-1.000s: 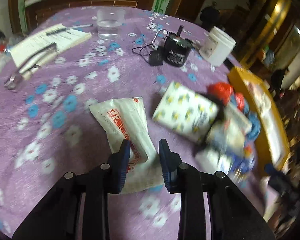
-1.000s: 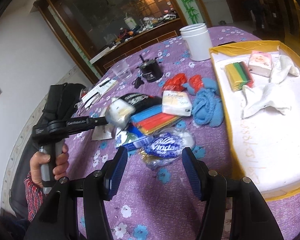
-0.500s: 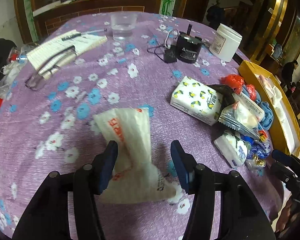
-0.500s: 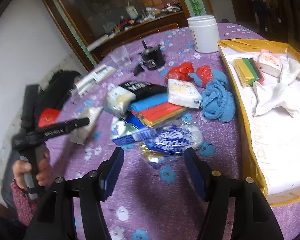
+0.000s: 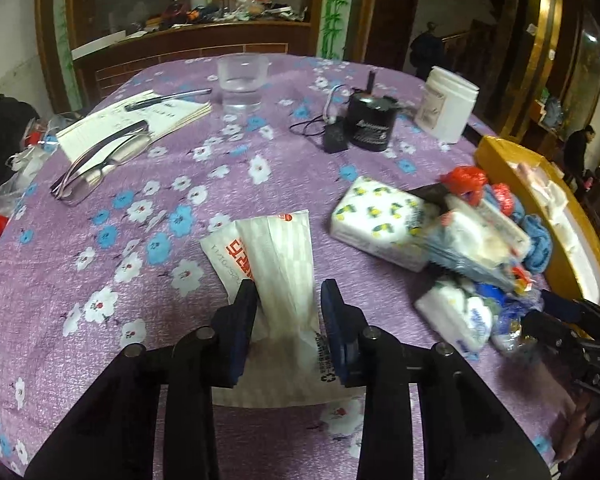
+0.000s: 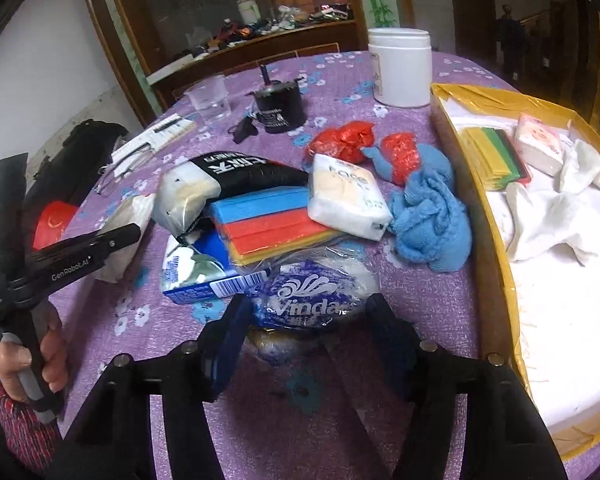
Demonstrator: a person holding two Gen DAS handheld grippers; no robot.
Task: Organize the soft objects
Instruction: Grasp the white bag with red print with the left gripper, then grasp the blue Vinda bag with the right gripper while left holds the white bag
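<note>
Left gripper [image 5: 288, 292] just narrowed, fingers squeezing the white packet [image 5: 272, 256], long axis running straight ahead. Right gripper [image 6: 306, 308] half-open astride the blue pouch [image 6: 308, 304], closing, not yet gripping.

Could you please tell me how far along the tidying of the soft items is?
Early. The yellow tray holds a few items. The left gripper pinches the white tissue packet; the right gripper straddles the Vinda pack. Most of the pile remains on the table.
</note>
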